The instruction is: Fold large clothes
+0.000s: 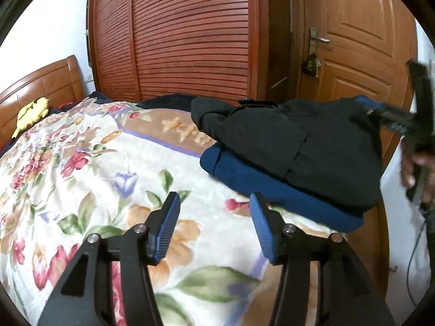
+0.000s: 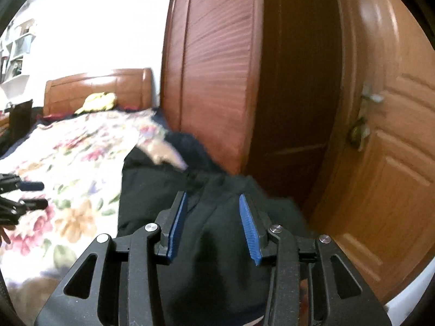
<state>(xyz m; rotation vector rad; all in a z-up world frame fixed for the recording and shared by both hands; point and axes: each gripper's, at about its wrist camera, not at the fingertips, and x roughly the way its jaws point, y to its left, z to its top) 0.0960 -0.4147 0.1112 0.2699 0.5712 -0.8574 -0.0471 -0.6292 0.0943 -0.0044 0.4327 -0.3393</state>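
A folded black garment [image 1: 299,146] lies on top of a folded dark blue one [image 1: 272,187] at the right edge of the bed. My left gripper [image 1: 214,198] stands open over the floral blanket [image 1: 95,163], just left of the pile, with nothing between its blue pads. My right gripper [image 2: 212,195] hovers open over the black garment [image 2: 141,198], and its pads grip no cloth. In the left wrist view the right gripper [image 1: 394,119] is a blur at the right edge, held by a hand [image 1: 410,168]. The left gripper [image 2: 32,194] shows at the left edge of the right wrist view.
A wooden headboard [image 1: 46,81] and a yellow plush toy [image 1: 31,114] are at the far end of the bed. A slatted wooden wardrobe [image 1: 176,35] stands close behind the bed. A wooden door [image 1: 361,40] with a metal handle [image 1: 318,36] is to the right.
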